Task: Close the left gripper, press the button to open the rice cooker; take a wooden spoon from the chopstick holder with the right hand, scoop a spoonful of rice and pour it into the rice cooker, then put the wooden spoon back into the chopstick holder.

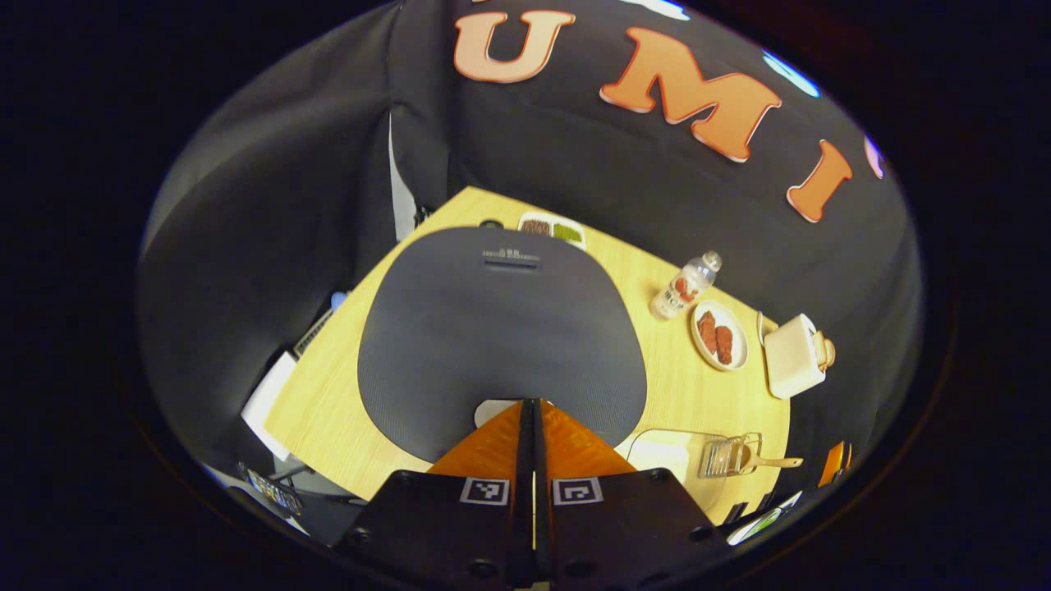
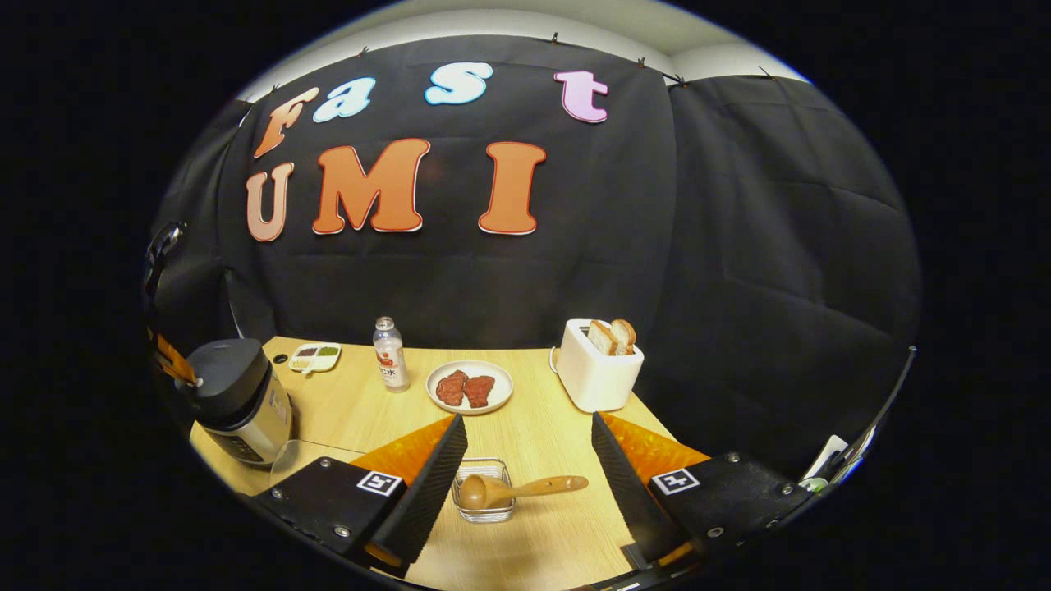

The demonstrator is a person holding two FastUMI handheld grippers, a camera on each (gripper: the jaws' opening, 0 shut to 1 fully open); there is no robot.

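- Wooden table [image 2: 542, 435] holds everything; rice cooker [image 1: 501, 336] lid sits down, unopened.
- Left gripper [image 1: 532, 427] fingers pressed together, poised above its button.
- Right gripper [image 2: 525, 460] gapes empty over wooden spoon [image 2: 509, 490]; scooping remains.

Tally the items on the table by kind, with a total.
Rice cooker: 1
Wooden spoon: 1
Clear holder: 1
Bottle: 1
Plate of meat: 1
Toaster: 1
Condiment dish: 1
Clear container: 1
Total: 8

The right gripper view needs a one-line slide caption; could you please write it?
Open right claw hovers over the wooden spoon lying across its holder.
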